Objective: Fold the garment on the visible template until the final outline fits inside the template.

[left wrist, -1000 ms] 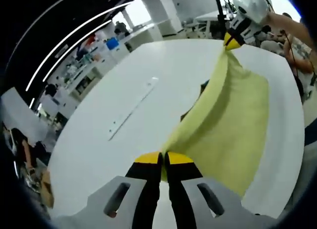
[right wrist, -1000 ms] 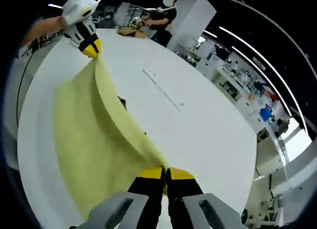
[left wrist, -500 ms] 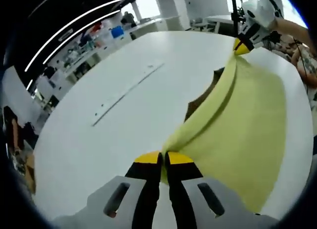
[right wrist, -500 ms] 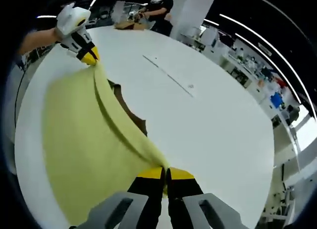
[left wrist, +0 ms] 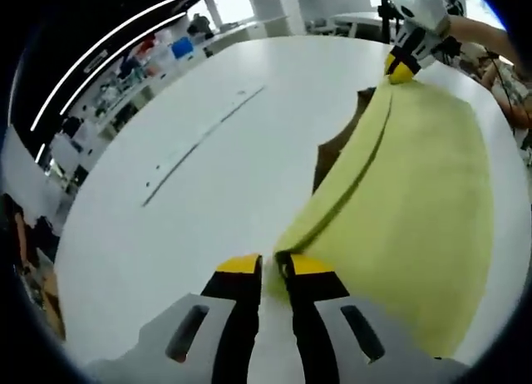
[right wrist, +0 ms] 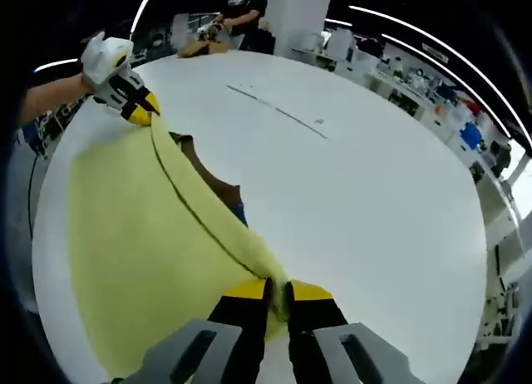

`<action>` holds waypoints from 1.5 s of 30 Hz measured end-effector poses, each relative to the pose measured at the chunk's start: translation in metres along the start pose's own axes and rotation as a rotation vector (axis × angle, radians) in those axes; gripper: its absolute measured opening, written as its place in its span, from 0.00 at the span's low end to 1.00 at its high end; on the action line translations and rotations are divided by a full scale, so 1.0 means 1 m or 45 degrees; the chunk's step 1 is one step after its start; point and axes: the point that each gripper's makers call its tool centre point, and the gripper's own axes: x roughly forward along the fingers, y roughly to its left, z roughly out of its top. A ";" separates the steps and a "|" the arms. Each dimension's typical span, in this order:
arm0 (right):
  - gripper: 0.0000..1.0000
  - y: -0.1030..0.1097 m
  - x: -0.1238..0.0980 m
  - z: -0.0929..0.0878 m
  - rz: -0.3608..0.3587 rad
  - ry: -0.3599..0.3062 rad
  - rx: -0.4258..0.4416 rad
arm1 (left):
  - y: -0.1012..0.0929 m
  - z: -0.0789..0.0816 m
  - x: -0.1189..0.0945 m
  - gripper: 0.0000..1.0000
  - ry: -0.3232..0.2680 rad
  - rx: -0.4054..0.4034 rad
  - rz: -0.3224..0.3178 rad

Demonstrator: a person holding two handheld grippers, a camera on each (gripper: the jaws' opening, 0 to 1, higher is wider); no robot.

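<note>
Yellow garment (left wrist: 416, 193) lies spread on white counter (left wrist: 183, 193), one edge folded over into a doubled band running between the two tools. Left gripper view: left tool (left wrist: 269, 266) low over counter at garment's near corner; jaws stand slightly apart w/ a visible gap, fabric edge just at/against the right jaw tip — cannot tell if cloth is pinched or merely touching. Same view, far end: right tool (left wrist: 401, 70) w/ yellow tips on garment's far corner, a hand (left wrist: 420, 14) gripping its white body. Dark brown patch (left wrist: 332, 151) shows on counter beside the fold, partly under garment; what it is, unclear. Right gripper view: right tool (right wrist: 278, 290) jaws pressed nearly together, yellow fabric (right wrist: 141, 234) bunched between tips, so pinching the corner. Far end of that view: left tool (right wrist: 141, 111) at opp. corner. Thin line w/ small marks (right wrist: 274, 110) runs across counter, well apart from garment. Bkgd: person (right wrist: 241, 18) standing by far edge of counter.
</note>
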 end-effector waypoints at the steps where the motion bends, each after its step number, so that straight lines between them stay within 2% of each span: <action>1: 0.09 0.001 -0.001 -0.001 0.000 0.001 -0.015 | 0.000 0.000 -0.001 0.16 -0.008 0.003 0.000; 4: 0.12 0.000 -0.005 -0.004 -0.025 0.008 -0.078 | -0.001 -0.003 -0.005 0.20 -0.019 0.018 0.001; 6: 0.16 -0.001 -0.009 -0.005 -0.048 0.026 -0.152 | -0.002 -0.004 -0.006 0.21 -0.033 0.040 -0.005; 9: 0.18 -0.001 -0.008 -0.005 -0.060 0.023 -0.203 | -0.002 -0.003 -0.005 0.21 -0.045 0.060 -0.008; 12: 0.15 -0.003 -0.006 -0.004 -0.080 0.017 -0.231 | 0.002 -0.003 -0.002 0.15 -0.038 0.067 0.021; 14: 0.10 -0.009 -0.004 -0.005 -0.115 0.025 -0.237 | 0.006 -0.002 -0.001 0.06 -0.045 0.046 0.039; 15: 0.06 -0.014 -0.003 -0.006 -0.143 0.031 -0.218 | 0.007 -0.001 0.000 0.03 -0.055 0.020 0.039; 16: 0.03 -0.016 -0.003 -0.006 -0.154 0.025 -0.198 | 0.006 0.000 0.001 0.03 -0.078 -0.051 0.035; 17: 0.00 -0.018 -0.003 -0.005 -0.159 0.010 -0.174 | 0.007 0.000 0.001 0.03 -0.078 -0.059 0.039; 21: 0.00 -0.023 -0.003 0.000 -0.160 -0.053 -0.043 | 0.009 0.000 -0.002 0.02 -0.098 -0.079 0.057; 25: 0.00 -0.029 -0.002 0.005 -0.173 -0.085 0.139 | 0.013 0.001 -0.003 0.03 -0.124 -0.272 0.083; 29: 0.00 -0.033 0.000 0.008 -0.173 -0.128 0.305 | 0.020 -0.001 -0.003 0.06 -0.136 -0.357 0.134; 32: 0.06 -0.033 -0.005 0.009 -0.187 -0.154 0.405 | 0.025 0.000 -0.008 0.09 -0.155 -0.385 0.165; 34: 0.10 -0.031 -0.009 0.012 -0.175 -0.180 0.456 | 0.027 0.001 -0.013 0.16 -0.173 -0.396 0.174; 41: 0.41 -0.019 -0.022 0.019 -0.089 -0.231 0.588 | 0.018 0.010 -0.029 0.34 -0.277 -0.505 0.103; 45: 0.54 -0.010 -0.031 0.020 -0.050 -0.230 0.609 | 0.007 0.012 -0.040 0.46 -0.308 -0.536 0.066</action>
